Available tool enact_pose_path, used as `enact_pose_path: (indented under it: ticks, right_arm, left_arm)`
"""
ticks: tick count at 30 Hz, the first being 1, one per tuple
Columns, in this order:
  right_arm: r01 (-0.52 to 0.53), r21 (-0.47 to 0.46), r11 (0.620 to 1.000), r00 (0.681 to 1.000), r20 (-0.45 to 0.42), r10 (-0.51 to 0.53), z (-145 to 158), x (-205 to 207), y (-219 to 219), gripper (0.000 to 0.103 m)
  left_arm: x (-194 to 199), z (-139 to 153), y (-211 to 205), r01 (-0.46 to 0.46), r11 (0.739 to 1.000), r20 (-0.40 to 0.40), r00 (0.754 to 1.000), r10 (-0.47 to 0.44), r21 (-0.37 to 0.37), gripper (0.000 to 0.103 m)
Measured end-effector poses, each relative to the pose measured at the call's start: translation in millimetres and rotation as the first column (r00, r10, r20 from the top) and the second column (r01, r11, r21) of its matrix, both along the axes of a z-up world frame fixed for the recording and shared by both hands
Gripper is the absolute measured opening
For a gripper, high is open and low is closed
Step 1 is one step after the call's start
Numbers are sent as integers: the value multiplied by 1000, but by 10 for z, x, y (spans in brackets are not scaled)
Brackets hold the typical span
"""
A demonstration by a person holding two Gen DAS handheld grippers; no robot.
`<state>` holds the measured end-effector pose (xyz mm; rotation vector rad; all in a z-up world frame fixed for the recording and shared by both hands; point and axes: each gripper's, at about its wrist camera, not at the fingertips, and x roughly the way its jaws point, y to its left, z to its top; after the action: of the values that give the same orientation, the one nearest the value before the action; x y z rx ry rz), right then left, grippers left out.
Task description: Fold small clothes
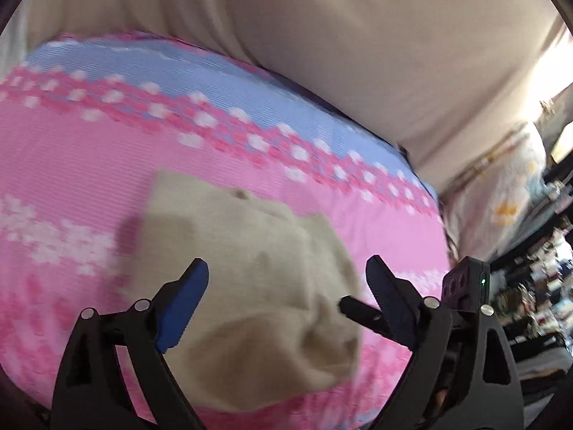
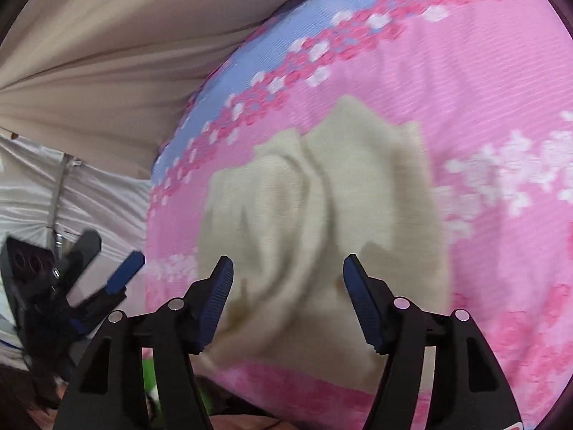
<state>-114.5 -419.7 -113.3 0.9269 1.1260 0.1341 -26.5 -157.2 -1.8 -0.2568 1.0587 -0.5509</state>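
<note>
- We see the beige garment (image 1: 250,272) lying rumpled on the pink and blue patterned mat (image 1: 89,179), towards the mat's near edge.
- Our left gripper (image 1: 286,276) hovers over the garment, jaws spread wide, nothing pinched.
- Our right gripper (image 2: 288,272) likewise stands apart above the cloth, gripping nothing.
- Beige fabric (image 1: 358,36) borders the mat's far edge.

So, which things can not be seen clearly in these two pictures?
- Beige garment, left wrist view: motion blur; its type and fold edges are unclear, and its near edge is hidden behind the left gripper.
- Same garment, right wrist view: near edge hidden behind the right gripper.
- Shelves, left wrist view: blurred, cut by the picture's edge.
</note>
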Motion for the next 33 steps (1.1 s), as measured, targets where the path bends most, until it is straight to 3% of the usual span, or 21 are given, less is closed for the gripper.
enact_pose_path:
  ticks: [5,6,7,8,12,14,16,19,21,24,27,30,31,32,33]
  right_arm:
    - [-105,-68,992,982,-165,92,-226,309,370,60]
    - [-122,-66,990,979,-173,109,-257,341,433,56]
    - [-138,-61,989,978,-168,126,-267,364,490,36]
    - [-148,-64,987,979,-147,138,-231,379,523,18]
    - [-139,8,990,988,72,138,272,264,341,15]
    - [-118,-52,992,984,128,124,450,96,80,14]
    - [-116,-115,987,987,97,127,281,-40,-173,18]
    - [-95,-149,984,993,-87,82,-294,-259,-489,26]
    - [-20,-87,996,1000,-20,18,-192,-458,-596,27]
    - [17,-73,997,997,75,-12,121,-755,-627,52]
    - [-6,-9,1000,998,66,7,210,-966,-504,58]
    - [-41,-26,999,999,23,41,128,-1031,-381,66]
    - [-47,-40,998,999,15,48,84,-1002,-258,63]
    - [-67,-70,995,998,2,67,29,-972,-170,36]
    - [-87,-105,991,996,-11,87,35,-972,-123,22]
  left_arm:
    - [82,-104,628,-129,990,-29,991,131,50,87]
    - [74,-144,718,-148,987,-40,988,150,55,87]
    - [59,-173,781,-162,985,-50,985,165,53,87]
    - [43,-209,832,-174,983,-62,982,177,52,87]
    - [-28,-214,871,-183,982,-78,979,187,46,87]
    - [-42,-170,808,-167,985,-62,984,170,46,87]
    - [-70,-188,717,-140,989,-63,988,143,50,88]
    - [-95,-352,516,-85,994,-106,990,92,67,88]
    - [-118,-442,414,-57,995,-136,988,68,82,88]
    - [-144,-457,354,-39,995,-131,990,51,92,88]
    - [-142,-514,278,-14,994,-151,988,30,105,88]
    - [-170,-544,166,34,991,-152,988,-14,130,88]
    - [-185,-564,131,54,989,-155,987,-32,139,88]
    - [-195,-593,107,71,986,-163,986,-47,148,88]
    - [-204,-618,94,84,984,-170,984,-57,158,88]
